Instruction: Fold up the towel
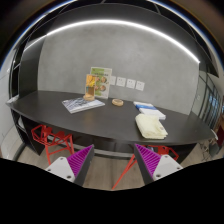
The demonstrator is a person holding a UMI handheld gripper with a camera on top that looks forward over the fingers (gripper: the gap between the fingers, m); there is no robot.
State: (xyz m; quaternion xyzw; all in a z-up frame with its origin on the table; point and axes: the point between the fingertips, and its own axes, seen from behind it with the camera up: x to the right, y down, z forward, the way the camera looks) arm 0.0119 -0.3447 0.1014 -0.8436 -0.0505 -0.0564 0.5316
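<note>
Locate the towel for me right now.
In the gripper view, the towel lies folded on the dark table, beyond the open gripper and ahead of its right finger. A small blue item sits just behind it.

Single view: camera riding on my gripper (112, 160), looking forward along fingers, standing well back from dark table (60, 112), facing far grey wall (120, 55) slightly downward.

A soft cloth towel (151, 125) lies on the smooth, matt dark table (100, 122).
</note>
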